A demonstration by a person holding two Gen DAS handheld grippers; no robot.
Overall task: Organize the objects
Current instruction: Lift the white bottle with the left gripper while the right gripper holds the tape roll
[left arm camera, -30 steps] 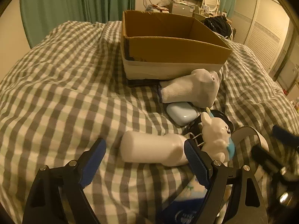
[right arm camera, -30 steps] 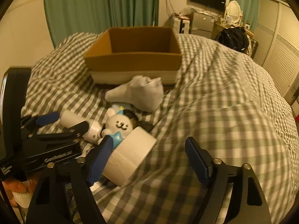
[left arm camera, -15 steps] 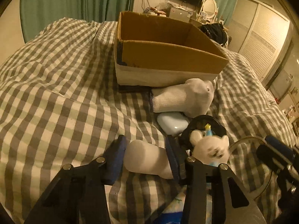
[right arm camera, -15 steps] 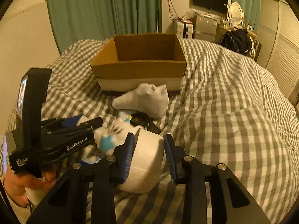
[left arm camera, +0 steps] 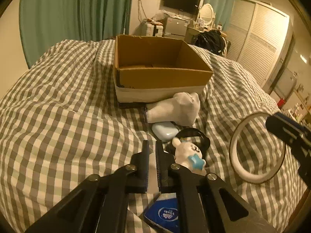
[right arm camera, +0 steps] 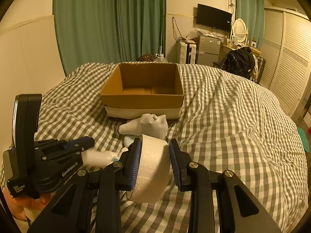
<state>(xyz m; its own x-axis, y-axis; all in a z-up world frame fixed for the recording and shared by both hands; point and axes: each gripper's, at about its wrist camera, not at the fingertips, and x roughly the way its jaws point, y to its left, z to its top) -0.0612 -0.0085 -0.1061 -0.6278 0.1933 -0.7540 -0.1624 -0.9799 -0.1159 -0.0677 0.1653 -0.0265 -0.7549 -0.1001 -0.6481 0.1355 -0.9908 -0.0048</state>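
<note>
Right now the right gripper (right arm camera: 153,147) is clamped on a roll of white tape (right arm camera: 151,167), one blue pad flat against each side of the roll, which stands on edge between the fingers and is lifted off the checked bedspread (right arm camera: 233,136). From the left wrist view the roll shows as an open ring held up at the far right, well apart from the other items.

The left gripper (left arm camera: 152,149) has its fingers drawn almost together, with only a thin slit between them; I cannot tell whether anything is pinched there. In the right wrist view a white bottle (right arm camera: 97,157) lies just beside and below its tip, partly hidden by it.

Just beyond the left fingers on their right sits a small white toy figure (left arm camera: 186,151) with a blue star, touching a black hoop (left arm camera: 194,132). Past that lies a pale blue case (left arm camera: 165,130), and a rolled white sock (left arm camera: 175,106) rests partly on it and against the front wall of the open cardboard box (left arm camera: 161,75). A blue packet (left arm camera: 165,213) lies under the left gripper.
</note>
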